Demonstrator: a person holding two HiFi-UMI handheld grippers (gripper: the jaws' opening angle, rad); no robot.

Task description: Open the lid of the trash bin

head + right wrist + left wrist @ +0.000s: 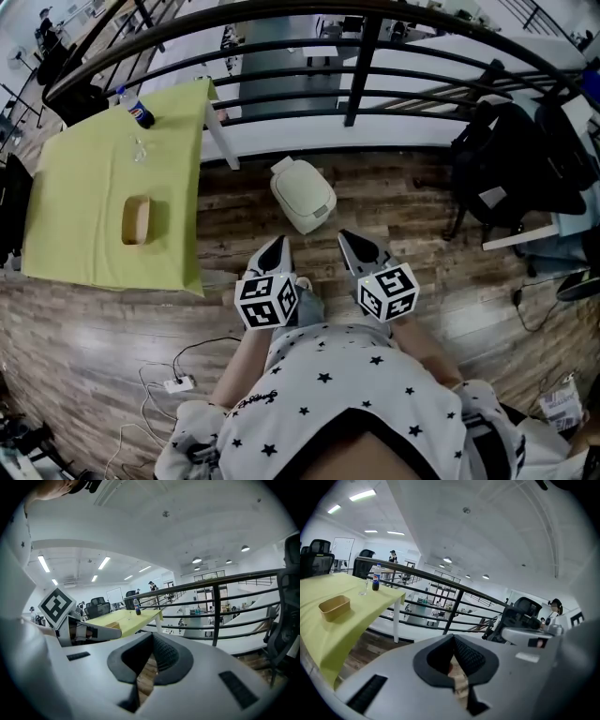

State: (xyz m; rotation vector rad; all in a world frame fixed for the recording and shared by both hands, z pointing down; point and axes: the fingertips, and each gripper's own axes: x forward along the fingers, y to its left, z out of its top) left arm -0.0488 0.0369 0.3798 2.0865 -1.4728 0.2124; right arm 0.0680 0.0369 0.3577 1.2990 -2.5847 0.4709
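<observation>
A small cream-white rounded plastic trash bin is seen standing on the brown wooden plank floor, its lid shut. It is just ahead of both claws and near the white leg of the tabletop covered in yellow-green cloth, with the black metal railing beyond it. The left claw is held with its jaws together and nothing between them; only floor shows through the slit below the tips. The right claw is likewise closed and empty. Both are held low in front of the person, apart from the bin and touching nothing. The bin is judged to be light, hollow and stiff, with a smooth, somewhat slippery shell, so it may be expected to slide or tip if the lid is pulled without the body being steadied. A small lump is seen at the far left end of the lid, but whether it is a hinge or a catch cannot be told. The lid would best be taken at its free edge, where a seam runs round the rim, while the body is pressed down by the other claw.
</observation>
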